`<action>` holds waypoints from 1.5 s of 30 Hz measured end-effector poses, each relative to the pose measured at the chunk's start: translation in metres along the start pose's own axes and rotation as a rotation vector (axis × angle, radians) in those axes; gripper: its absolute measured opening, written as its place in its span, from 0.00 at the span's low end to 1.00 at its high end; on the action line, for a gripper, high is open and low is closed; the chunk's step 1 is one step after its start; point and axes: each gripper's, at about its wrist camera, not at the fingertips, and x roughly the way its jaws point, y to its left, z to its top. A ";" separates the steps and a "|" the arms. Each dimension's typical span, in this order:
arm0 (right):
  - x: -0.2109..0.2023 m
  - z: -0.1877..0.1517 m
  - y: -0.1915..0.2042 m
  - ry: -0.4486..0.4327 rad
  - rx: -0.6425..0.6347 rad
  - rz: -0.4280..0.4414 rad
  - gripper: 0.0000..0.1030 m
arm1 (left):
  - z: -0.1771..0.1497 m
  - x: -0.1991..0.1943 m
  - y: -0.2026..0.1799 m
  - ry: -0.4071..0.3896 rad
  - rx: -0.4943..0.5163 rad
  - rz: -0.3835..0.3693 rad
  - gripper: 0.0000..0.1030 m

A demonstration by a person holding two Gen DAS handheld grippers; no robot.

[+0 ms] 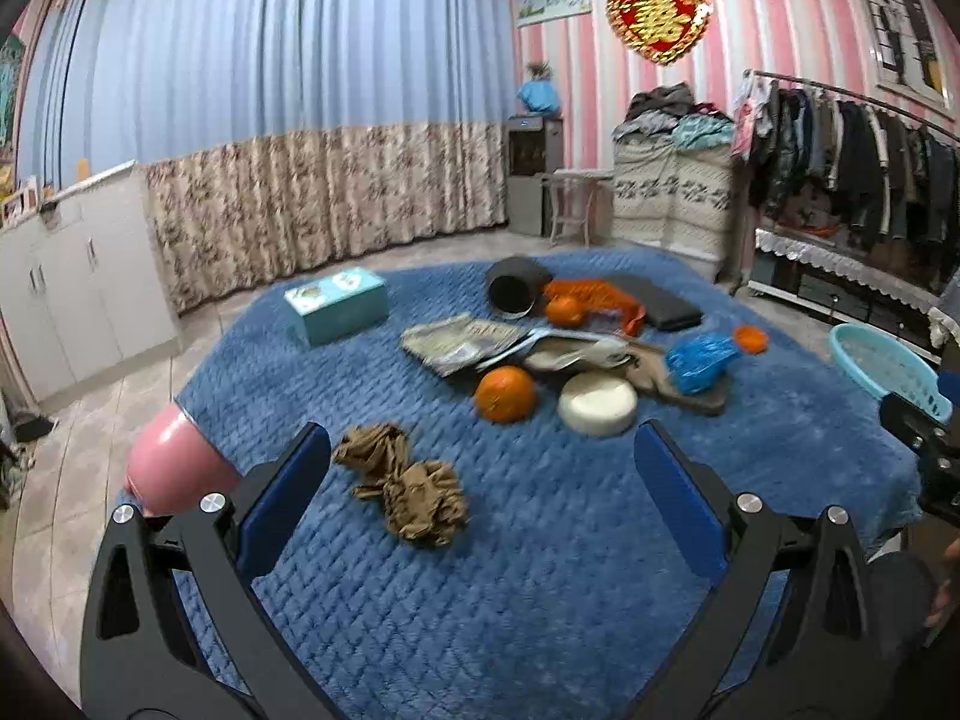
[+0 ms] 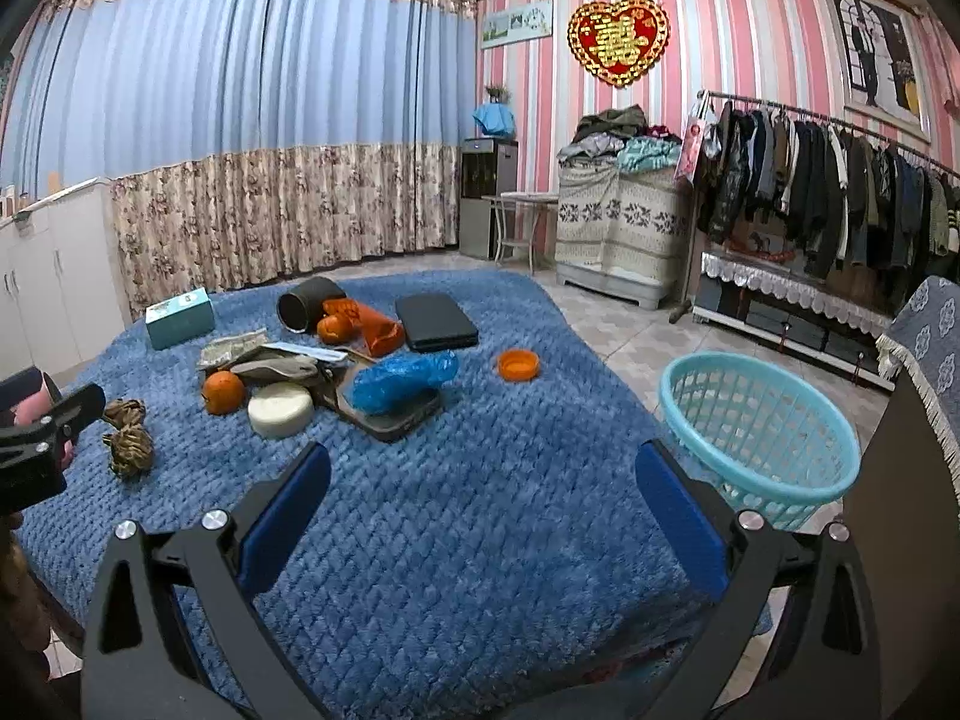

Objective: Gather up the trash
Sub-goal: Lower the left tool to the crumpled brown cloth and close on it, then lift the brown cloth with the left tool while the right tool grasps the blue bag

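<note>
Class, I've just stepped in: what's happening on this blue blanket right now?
A person holds two grippers above the blue blanket, both open and empty. The left gripper hovers near the crumpled brown paper. The right gripper is beside the light blue basket, which looks empty. Oranges, a blue plastic bag and other clutter lie untouched.

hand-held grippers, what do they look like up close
Both look alike. The left hand-held gripper has two black angular arms with triangular cut-outs, round silver bolt heads at the joints, and flat blue pads lining the inner faces of the fingers. The right hand-held gripper has the same black frame, silver bolts and blue pads. No cables show.
</note>
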 end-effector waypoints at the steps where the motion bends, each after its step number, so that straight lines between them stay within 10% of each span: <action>1: 0.000 -0.001 0.000 0.004 -0.002 -0.001 0.96 | -0.002 0.005 0.003 0.012 -0.007 0.009 0.95; 21: 0.051 -0.019 0.012 0.143 -0.069 -0.047 0.96 | -0.034 0.074 0.037 0.171 -0.057 0.086 0.93; 35: 0.060 -0.016 0.005 0.160 -0.041 -0.055 0.96 | -0.026 0.074 0.021 0.179 0.019 0.048 0.26; 45: 0.077 -0.004 0.005 0.182 -0.013 0.015 0.96 | -0.005 0.067 0.025 0.158 0.005 0.028 0.19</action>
